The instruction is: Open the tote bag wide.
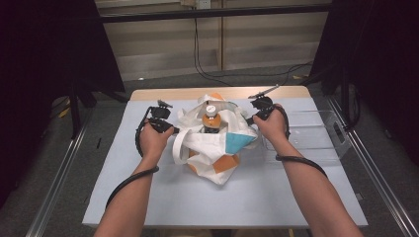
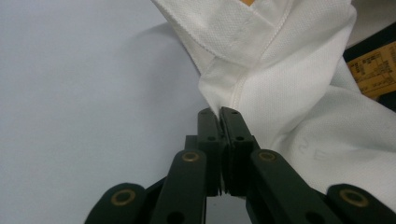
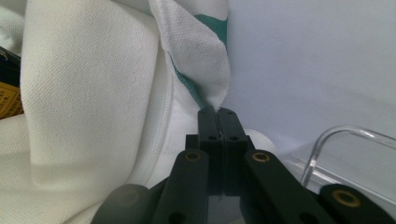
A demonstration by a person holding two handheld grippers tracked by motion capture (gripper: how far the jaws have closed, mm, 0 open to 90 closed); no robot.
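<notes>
A white cloth tote bag (image 1: 212,148) with orange and teal patches lies in the middle of the pale blue table (image 1: 148,197). A bottle (image 1: 211,118) with a white cap and an orange label stands in its mouth. My left gripper (image 1: 174,130) is shut on the bag's left rim; its view shows the white fabric (image 2: 261,88) pinched between the black jaws at the gripper's tip (image 2: 218,112). My right gripper (image 1: 248,120) is shut on the right rim, the cloth edge (image 3: 205,65) clamped at its tip (image 3: 217,111). Both pull the opening apart.
A clear plastic tray (image 1: 316,129) sits on the table to the right of the bag, its rim (image 3: 336,135) close beside my right gripper. Metal frame rails run along both sides of the table. Cables hang behind the far edge.
</notes>
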